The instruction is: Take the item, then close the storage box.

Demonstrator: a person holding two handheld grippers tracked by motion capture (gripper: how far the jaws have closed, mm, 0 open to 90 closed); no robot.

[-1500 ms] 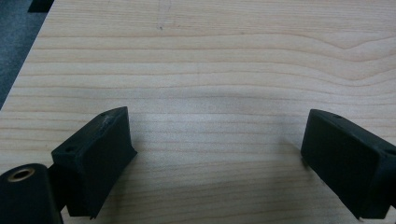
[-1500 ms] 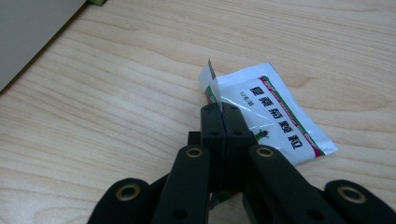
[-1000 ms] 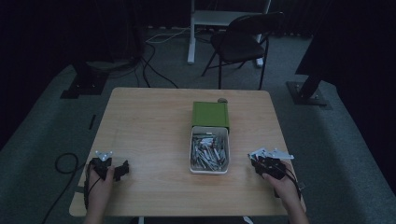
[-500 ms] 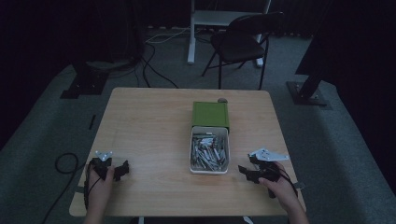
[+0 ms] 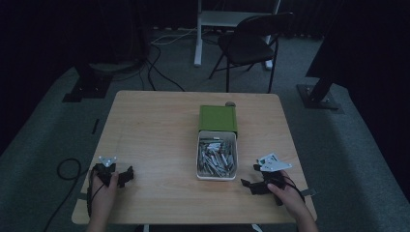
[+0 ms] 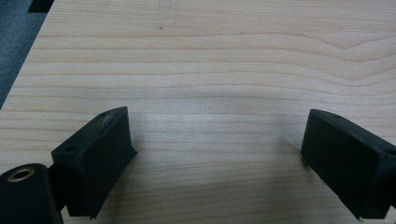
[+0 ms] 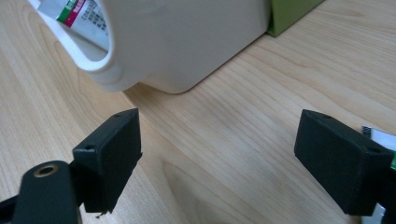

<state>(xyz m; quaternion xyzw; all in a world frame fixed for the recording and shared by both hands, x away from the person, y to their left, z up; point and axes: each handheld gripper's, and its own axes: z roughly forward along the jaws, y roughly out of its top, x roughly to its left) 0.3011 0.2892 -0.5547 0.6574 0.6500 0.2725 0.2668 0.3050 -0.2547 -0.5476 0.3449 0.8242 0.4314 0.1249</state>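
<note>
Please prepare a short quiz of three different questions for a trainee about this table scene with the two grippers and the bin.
1. True or false: the right gripper is shut on a packet from the white rectangular plastic bin.
2. Which thing touches the far end of the white bin? A: a red bowl. B: the green rectangular box. C: a blue cup.
3. Fill in the gap: the left gripper rests over the light wooden table with its fingers ____.

Key: 1. False: its fingers are apart with only bare table between them, near the bin's corner. 2. B. 3. open.
</note>
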